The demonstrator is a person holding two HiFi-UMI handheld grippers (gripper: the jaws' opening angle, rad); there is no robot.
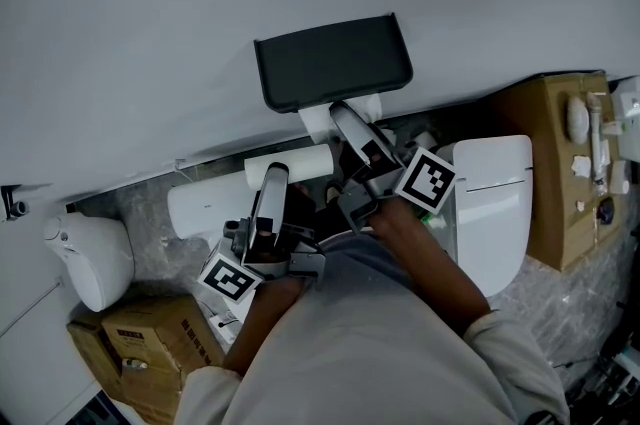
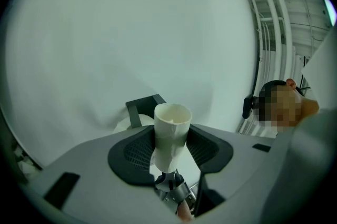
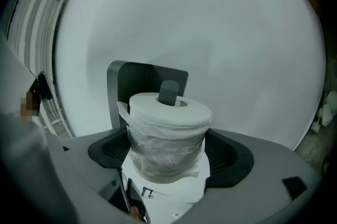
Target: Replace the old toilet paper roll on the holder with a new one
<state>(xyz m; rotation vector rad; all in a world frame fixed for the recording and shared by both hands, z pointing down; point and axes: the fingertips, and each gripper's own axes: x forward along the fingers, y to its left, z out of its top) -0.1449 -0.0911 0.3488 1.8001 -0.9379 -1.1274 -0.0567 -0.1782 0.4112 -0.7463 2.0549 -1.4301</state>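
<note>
New roll (image 3: 167, 128) in the right tool (image 3: 167, 153) hides the holder's (image 3: 145, 78) lower half.

Left tool (image 2: 169, 149) clamped on core (image 2: 172, 125); right tool (image 3: 166, 157) clamped on roll (image 3: 167, 130); 2 tools side by side.

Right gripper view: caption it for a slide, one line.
Right gripper grips the new toilet paper roll, the dark holder's peg poking through its core.

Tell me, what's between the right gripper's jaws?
A full toilet paper roll, held by both jaws, with the holder's peg in its hole. The right gripper view shows it.
</note>
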